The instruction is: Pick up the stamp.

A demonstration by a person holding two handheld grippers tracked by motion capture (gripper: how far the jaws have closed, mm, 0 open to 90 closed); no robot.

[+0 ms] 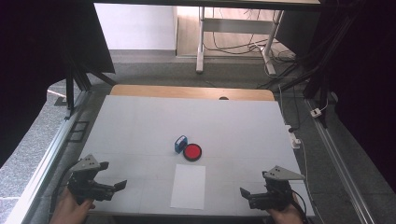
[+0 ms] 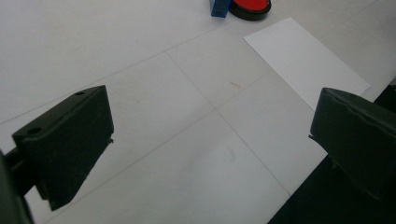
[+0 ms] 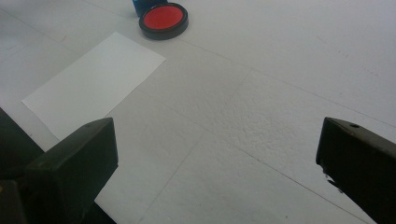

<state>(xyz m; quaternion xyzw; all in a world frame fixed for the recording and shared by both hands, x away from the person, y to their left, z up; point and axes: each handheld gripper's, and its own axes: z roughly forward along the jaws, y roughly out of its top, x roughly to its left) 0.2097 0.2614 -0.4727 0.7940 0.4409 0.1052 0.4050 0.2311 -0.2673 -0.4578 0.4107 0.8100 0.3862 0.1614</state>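
Desk (image 1: 140,126): white surface with faint seams; a wooden strip runs along its 12 o'clock edge.
Red ink pad (image 1: 192,152): round, black-rimmed, lying open near the desk's middle.
Blue stamp (image 1: 180,143): small block touching the red ink pad at its 10 o'clock side.
Paper sheet (image 1: 188,186): white, flat, at 6 o'clock from the red ink pad, just apart from it, reaching toward the near edge.
Left tongs (image 1: 116,188): at 8 o'clock of the desk, held in a hand (image 1: 70,210), jaws spread wide, nothing between them.
Right tongs (image 1: 246,196): at 4 o'clock of the desk, jaws spread wide, empty, aimed toward the paper sheet.
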